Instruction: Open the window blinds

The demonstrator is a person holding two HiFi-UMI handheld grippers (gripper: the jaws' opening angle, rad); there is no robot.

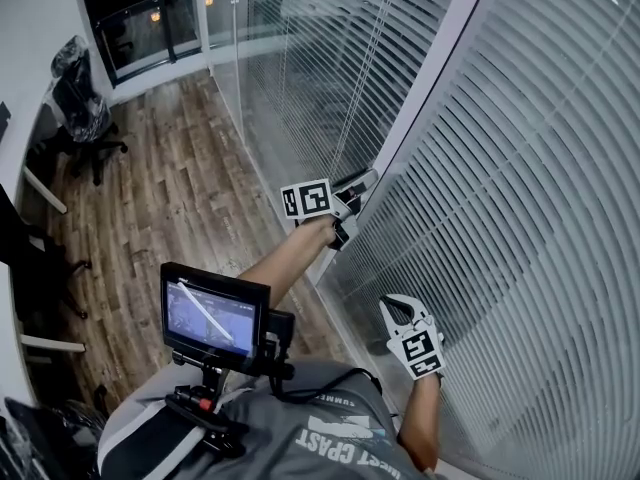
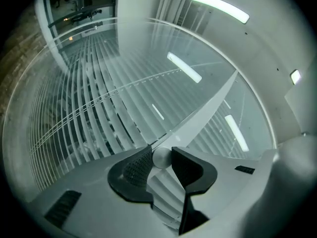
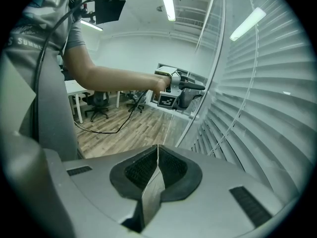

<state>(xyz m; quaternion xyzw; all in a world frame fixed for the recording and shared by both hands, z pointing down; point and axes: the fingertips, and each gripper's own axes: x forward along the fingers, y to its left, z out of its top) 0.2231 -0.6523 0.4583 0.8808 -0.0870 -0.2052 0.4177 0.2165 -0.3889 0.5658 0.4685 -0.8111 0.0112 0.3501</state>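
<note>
The task is in its working step, not finished. The left gripper is up at the white frame post between the two panels of the window blinds. In the left gripper view its jaws pinch the round lower end of the tilt wand, a pale translucent rod that runs from the jaws upward and to the right in front of the slats. So the grasp on the control is already made.

The right gripper hangs lower, close to the right panel but not touching it. Its jaws are pressed together with nothing between them, and it takes no part in the work now.

How far the slats are turned is hard to judge. In the left gripper view the slats of the panel behind the wand show dark gaps between them, which suggests they are partly tilted open. In the head view the near right panel looks almost closed, with only thin dark lines between the slats, and both panels hang down at full length.

What seems to be left is more twisting of the wand until the slats lie flat and the glass shows through. If each panel has its own control, the other one probably also needs turning.
</note>
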